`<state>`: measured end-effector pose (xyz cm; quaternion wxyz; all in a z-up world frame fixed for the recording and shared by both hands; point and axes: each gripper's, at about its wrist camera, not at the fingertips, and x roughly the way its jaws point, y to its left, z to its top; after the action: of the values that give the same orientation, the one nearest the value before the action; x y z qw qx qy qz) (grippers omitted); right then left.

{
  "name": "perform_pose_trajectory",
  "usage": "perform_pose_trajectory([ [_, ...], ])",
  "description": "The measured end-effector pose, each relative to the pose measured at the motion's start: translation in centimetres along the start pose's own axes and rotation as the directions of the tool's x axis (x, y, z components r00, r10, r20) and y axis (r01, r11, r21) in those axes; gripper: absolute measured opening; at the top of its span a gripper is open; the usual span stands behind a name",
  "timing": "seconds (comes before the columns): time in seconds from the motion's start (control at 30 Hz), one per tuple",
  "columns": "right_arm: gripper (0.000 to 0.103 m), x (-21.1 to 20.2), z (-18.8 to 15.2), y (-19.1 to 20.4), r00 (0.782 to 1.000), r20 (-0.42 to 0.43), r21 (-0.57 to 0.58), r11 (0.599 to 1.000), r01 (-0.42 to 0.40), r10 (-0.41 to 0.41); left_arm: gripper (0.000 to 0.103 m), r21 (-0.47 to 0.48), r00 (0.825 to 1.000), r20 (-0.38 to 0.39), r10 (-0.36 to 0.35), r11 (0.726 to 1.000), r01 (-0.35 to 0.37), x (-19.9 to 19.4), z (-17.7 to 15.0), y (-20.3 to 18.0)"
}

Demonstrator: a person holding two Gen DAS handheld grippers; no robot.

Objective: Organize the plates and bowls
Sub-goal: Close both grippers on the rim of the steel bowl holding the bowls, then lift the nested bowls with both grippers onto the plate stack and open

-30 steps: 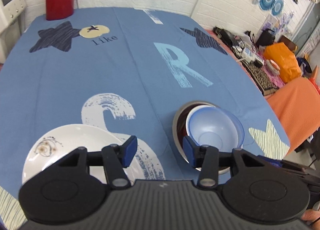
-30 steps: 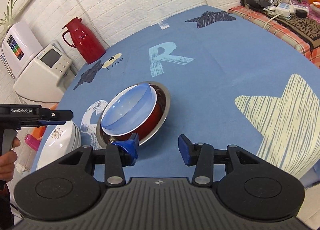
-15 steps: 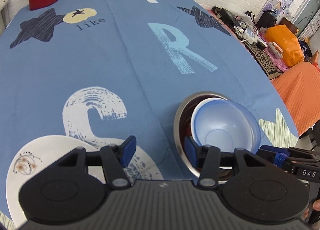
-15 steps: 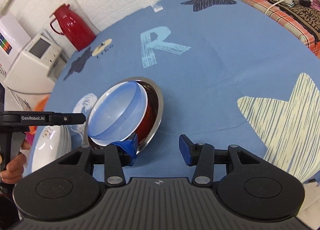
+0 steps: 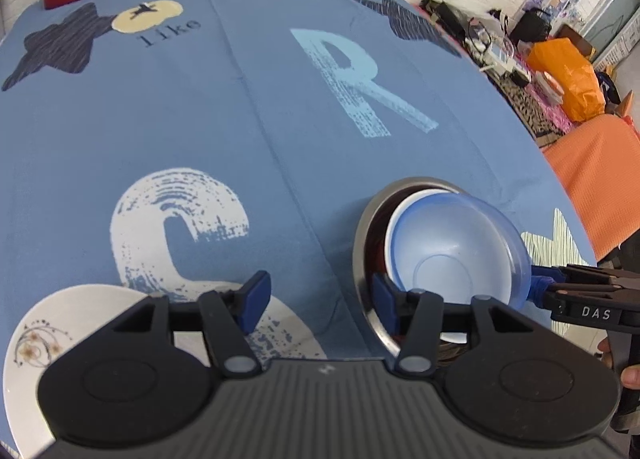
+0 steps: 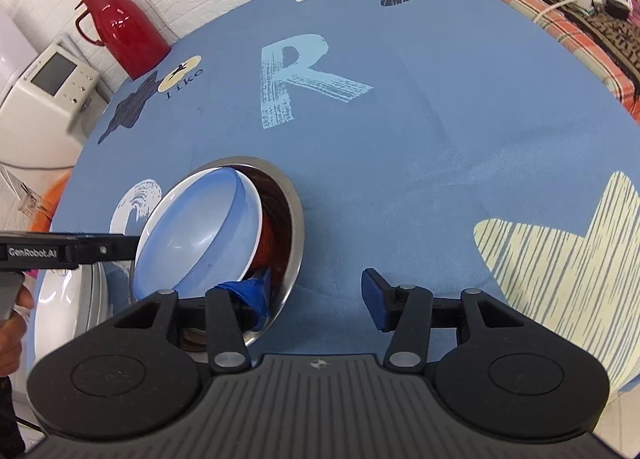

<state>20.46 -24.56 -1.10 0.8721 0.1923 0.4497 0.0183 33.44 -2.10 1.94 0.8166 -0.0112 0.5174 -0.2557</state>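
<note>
Bowls (image 6: 208,231) are sitting nested; both grippers, left (image 5: 320,299) and right (image 6: 316,295), are hovering wide, needing a rim grip next.

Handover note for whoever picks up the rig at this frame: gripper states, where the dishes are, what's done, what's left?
Left gripper: open, empty, over the cloth between the white plate and the bowl stack.
Right gripper: open, one finger inside the steel bowl's near rim, the other outside; not closed.
Done: blue bowl sits tilted in a white bowl, in a red bowl, in the steel bowl.
Left: white plate is apart from the stack, probably next to be placed.
</note>
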Motion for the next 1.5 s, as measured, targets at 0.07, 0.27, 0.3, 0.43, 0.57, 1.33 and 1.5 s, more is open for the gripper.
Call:
perform_pose_trajectory([
  [0.07, 0.037, 0.2, -0.1, -0.2, 1.0, 0.004, 0.01, 1.0, -0.011, 0.011, 0.055, -0.01, 1.0, -0.017, -0.006, 1.0, 0.006, 0.6, 0.2, 0.2],
  [0.27, 0.053, 0.7, -0.2, -0.1, 1.0, 0.009, -0.015, 1.0, 0.019, -0.019, 0.057, -0.008, 1.0, 0.0, 0.011, 1.0, -0.011, 1.1, 0.2, 0.1],
  [0.3, 0.056, 0.8, -0.1, -0.2, 1.0, 0.005, -0.018, 0.999, 0.028, -0.028, 0.057, -0.005, 1.0, 0.004, 0.014, 1.0, -0.014, 1.1, 0.1, 0.0],
  [0.43, 0.057, 0.9, 0.0, 0.0, 0.999, 0.002, -0.022, 0.999, 0.047, -0.047, 0.057, 0.029, 0.999, 0.03, 0.039, 0.999, -0.04, 1.1, -0.2, -0.6],
  [0.57, 0.058, 1.1, 0.3, 0.1, 0.998, -0.017, -0.029, 0.998, 0.055, -0.056, 0.057, 0.028, 0.998, 0.037, 0.042, 0.999, -0.043, 1.1, -0.2, -0.5],
  [1.33, 0.007, 1.1, 0.8, 1.9, 0.999, -0.049, -0.067, 0.998, -0.016, 0.013, 0.003, -0.06, 0.996, 0.057, -0.073, 0.995, 0.076, 0.6, -1.1, -0.7],
  [1.5, 0.0, 1.0, 0.4, 2.4, 1.0, -0.006, -0.148, 0.989, -0.027, 0.027, 0.004, -0.055, 0.997, 0.056, -0.043, 0.997, 0.047, 0.5, -1.3, -1.0],
])
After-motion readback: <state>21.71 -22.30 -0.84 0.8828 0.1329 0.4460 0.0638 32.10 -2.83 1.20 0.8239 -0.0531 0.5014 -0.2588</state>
